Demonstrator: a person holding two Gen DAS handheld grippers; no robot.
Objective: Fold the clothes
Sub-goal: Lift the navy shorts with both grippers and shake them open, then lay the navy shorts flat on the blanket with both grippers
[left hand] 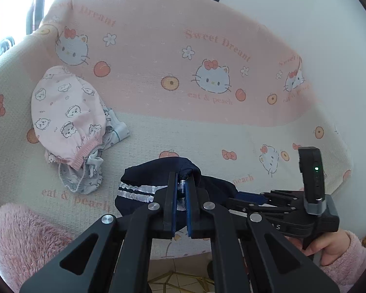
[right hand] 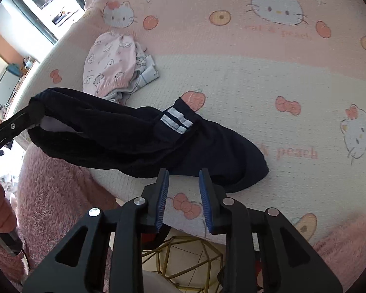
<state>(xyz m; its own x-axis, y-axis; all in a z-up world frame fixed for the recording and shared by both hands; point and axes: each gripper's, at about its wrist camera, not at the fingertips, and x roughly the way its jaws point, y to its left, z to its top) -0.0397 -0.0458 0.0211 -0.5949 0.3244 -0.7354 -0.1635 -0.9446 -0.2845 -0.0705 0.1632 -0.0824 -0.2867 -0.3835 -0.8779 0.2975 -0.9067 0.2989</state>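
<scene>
A navy garment [left hand: 144,190] with two white stripes [right hand: 177,122] lies partly on the cartoon-cat cloth [right hand: 256,85]. My left gripper [left hand: 181,185] is shut on one end of it. In the right wrist view that end hangs lifted at the left, pinched in the left gripper [right hand: 36,109], while the other end of the navy garment [right hand: 231,161] rests on the cloth. My right gripper [right hand: 184,173] stands open just short of the garment's near edge, with nothing between its blue pads [right hand: 162,195]. In the left wrist view the right gripper [left hand: 241,199] sits low beside the garment.
A pink printed garment [left hand: 66,114] lies on a grey-white one [left hand: 85,178] at the back left of the cloth. Fluffy pink fabric [right hand: 53,195] borders the near edge. A gold wire frame [right hand: 183,256] stands on the tiled floor below. A hand [left hand: 329,246] holds the right gripper.
</scene>
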